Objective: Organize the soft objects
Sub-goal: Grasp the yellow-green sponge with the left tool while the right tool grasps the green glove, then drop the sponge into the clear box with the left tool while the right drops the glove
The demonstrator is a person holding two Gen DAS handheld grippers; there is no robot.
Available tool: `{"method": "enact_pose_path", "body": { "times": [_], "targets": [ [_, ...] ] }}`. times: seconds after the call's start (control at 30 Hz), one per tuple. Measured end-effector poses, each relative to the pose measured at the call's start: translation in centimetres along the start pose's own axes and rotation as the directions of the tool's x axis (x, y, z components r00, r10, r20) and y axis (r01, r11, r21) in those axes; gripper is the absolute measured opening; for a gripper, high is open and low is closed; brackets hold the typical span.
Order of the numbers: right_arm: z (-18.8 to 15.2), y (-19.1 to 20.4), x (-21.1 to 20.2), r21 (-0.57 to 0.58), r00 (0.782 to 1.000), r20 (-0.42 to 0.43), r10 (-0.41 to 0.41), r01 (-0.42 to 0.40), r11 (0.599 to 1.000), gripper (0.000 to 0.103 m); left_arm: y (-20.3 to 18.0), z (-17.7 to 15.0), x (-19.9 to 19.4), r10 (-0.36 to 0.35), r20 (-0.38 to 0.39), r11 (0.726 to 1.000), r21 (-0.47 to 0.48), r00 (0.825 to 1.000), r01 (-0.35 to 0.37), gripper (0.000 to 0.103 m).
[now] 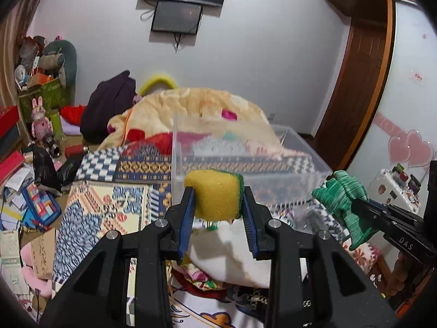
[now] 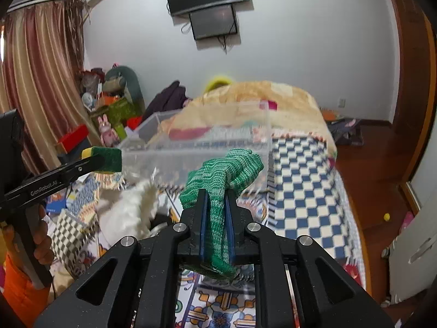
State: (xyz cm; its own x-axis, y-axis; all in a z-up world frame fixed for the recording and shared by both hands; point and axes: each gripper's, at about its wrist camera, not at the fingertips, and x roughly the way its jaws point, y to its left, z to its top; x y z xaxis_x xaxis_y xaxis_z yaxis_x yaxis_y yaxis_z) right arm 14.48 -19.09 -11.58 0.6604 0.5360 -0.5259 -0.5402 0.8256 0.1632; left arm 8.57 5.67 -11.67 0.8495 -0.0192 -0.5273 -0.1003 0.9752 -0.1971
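Observation:
My left gripper (image 1: 217, 191) is shut on a yellow sponge with a green scouring side (image 1: 214, 196), held in the air just in front of the clear plastic bin (image 1: 300, 169). My right gripper (image 2: 215, 194) is shut on a green knitted cloth (image 2: 221, 175), also in the air near the bin (image 2: 191, 147). In the right wrist view the left gripper and sponge (image 2: 105, 158) are at the left, by the bin's near left corner. In the left wrist view the green cloth (image 1: 344, 199) is at the right. A white fluffy cloth (image 2: 128, 210) lies on the bed below.
The bin sits on a bed with a patterned cover (image 1: 109, 207) and a blue checked cloth (image 2: 300, 191). A folded orange blanket (image 1: 191, 106) lies behind the bin. Cluttered boxes and toys (image 1: 41, 104) stand at the left. A wooden floor (image 2: 377, 169) is at the right.

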Motion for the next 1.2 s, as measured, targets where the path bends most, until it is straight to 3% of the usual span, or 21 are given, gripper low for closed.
{"method": "enact_pose_path", "body": {
  "times": [0.3,0.57,0.87,1.2],
  "targets": [
    [3.8,0.7,-0.6,-0.030,0.991,0.133,-0.012,0.016,0.999,0.011,-0.7,3.3,-0.4,-0.003,0.090,1.000,0.024,0.996,0.000,0.033],
    [5.8,1.2,1.7,-0.038,0.986,0.164,-0.012,0.018,0.999,0.011,-0.5,5.8,2.2,-0.004,0.095,1.000,0.002,0.995,0.004,0.033],
    [6.8,1.0,5.7,-0.033,0.994,0.101,-0.030,0.033,0.999,0.011,-0.4,6.9,6.2,0.021,0.026,0.999,0.036,0.999,-0.022,0.033],
    [7.1,0.4,10.4,-0.024,0.998,-0.037,-0.052,0.051,0.998,0.011,-0.2,6.2,11.7,0.046,-0.124,0.997,0.066,0.991,-0.038,0.033]
  ]
}}
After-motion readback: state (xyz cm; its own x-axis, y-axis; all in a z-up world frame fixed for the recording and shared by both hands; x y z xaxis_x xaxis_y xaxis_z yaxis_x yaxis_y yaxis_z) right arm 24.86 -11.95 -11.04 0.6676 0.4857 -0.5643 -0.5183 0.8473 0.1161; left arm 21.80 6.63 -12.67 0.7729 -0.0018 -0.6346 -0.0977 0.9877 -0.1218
